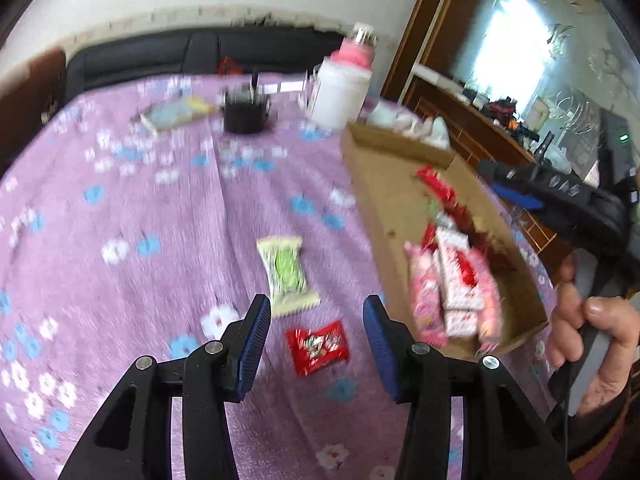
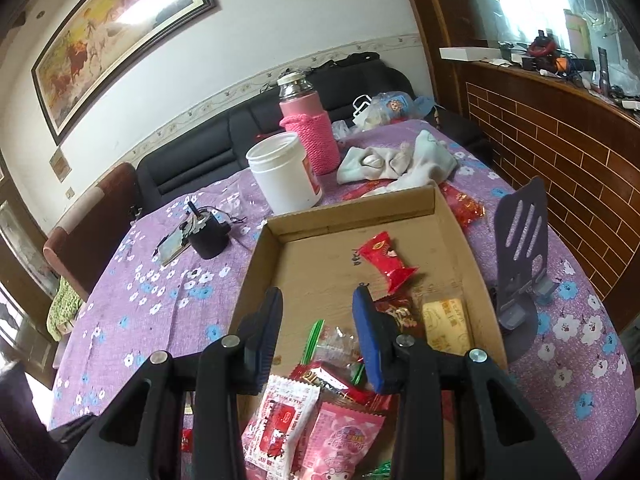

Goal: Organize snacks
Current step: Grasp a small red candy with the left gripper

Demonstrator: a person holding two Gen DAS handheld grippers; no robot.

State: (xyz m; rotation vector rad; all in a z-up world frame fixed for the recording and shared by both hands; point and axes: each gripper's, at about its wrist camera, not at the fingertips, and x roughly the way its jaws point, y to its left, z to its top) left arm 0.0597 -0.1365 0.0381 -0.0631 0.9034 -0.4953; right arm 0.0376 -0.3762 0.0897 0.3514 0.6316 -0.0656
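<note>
My left gripper hangs open over the purple flowered tablecloth, with nothing between its pads. Below it lie a red snack packet and a green-and-white packet, both flat on the cloth. To their right stands a shallow cardboard tray with pink and red packets piled at its near end. My right gripper stands open above the tray, holding nothing. Under it lie a red candy, a yellow packet, a white-and-red packet and a pink packet.
Behind the tray stand a white jar and a pink-sleeved bottle, with a grey cloth beside them. A red packet lies outside the tray's far right corner. A black slotted stand is on its right, a small black device on its left.
</note>
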